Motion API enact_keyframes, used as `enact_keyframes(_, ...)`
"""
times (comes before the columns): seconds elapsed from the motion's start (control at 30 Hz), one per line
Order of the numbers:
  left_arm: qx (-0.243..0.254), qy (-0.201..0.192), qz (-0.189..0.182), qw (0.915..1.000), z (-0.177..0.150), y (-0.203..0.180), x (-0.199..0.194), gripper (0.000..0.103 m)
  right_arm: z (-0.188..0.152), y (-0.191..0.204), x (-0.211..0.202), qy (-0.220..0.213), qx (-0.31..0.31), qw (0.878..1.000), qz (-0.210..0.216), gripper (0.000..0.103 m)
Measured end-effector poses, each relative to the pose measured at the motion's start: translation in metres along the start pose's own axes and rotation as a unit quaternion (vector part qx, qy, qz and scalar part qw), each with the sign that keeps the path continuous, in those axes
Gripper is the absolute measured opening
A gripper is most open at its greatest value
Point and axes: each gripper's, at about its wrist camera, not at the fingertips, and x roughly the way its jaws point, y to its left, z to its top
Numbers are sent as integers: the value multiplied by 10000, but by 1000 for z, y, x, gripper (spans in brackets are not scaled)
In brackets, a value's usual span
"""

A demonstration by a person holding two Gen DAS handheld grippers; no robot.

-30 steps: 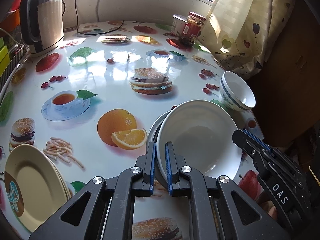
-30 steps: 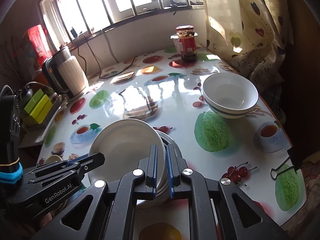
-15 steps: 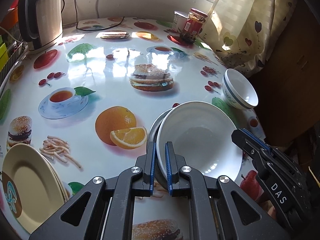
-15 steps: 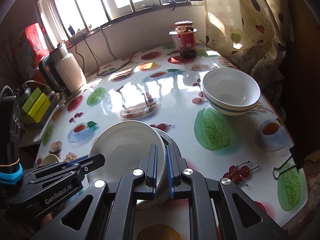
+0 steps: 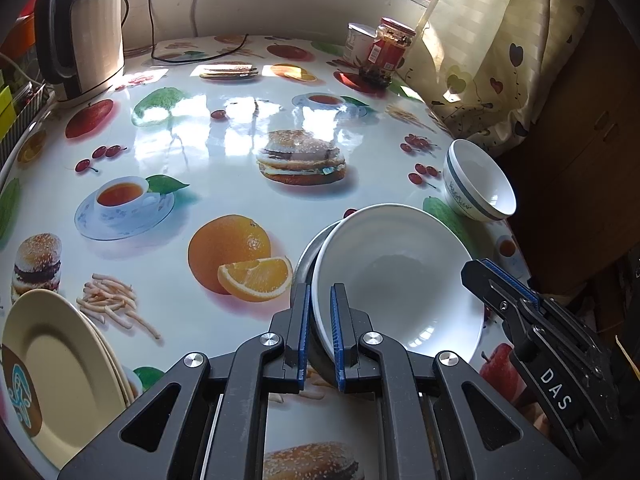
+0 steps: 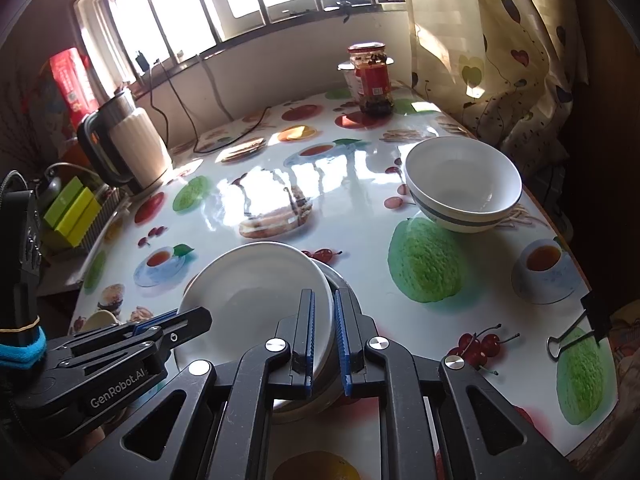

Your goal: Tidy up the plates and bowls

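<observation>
White plate (image 5: 392,280): a deep, round dish held tilted between both tools, with its rim over a grey dish (image 5: 308,256) that sat on the worktop (image 5: 224,184) just below it.
Left tool (image 5: 319,300): clamped on the plate's rim at the person's left, one pad inside the bowl of the plate and one outside.
Right tool (image 6: 323,304): closed on the opposite rim, at the person's right. I could not tell whether the grey dish's edge was caught between the pads as well.
Axis that mattered: the plate is round and has no long axis of its own. The line from one grip to the other ran across it side to side, so it would probably tip about that line if one hand rose.
Cream plates (image 5: 60,368): stacked at the near left edge of the worktop, well apart from the white plate and on the left hand's side.
Striped bowls (image 6: 464,192): two nested, beyond and to the right, nearer the right hand.
Likely call: if the plate belonged with the cream stack, it would travel leftward with the left hand leading. If it belonged on the grey dish, it only needed lowering.
</observation>
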Motion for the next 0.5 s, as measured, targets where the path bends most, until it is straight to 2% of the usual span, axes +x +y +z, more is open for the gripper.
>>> enact_keyframes(0.1,-7,1,-13,10000,0,0,0,11,0,0,0,14,3,10000,1,13)
enact_keyframes(0.27,5,62,-30,10000,0,0,3,11,0,0,1,52,24,10000,64,20)
enact_keyframes(0.33,5,83,-25,10000,0,1,5,19,0,1,1,59,33,10000,63,25)
enact_keyframes(0.5,13,-60,-105,9999,1,1,-1,25,0,0,0,20,80,9999,61,29)
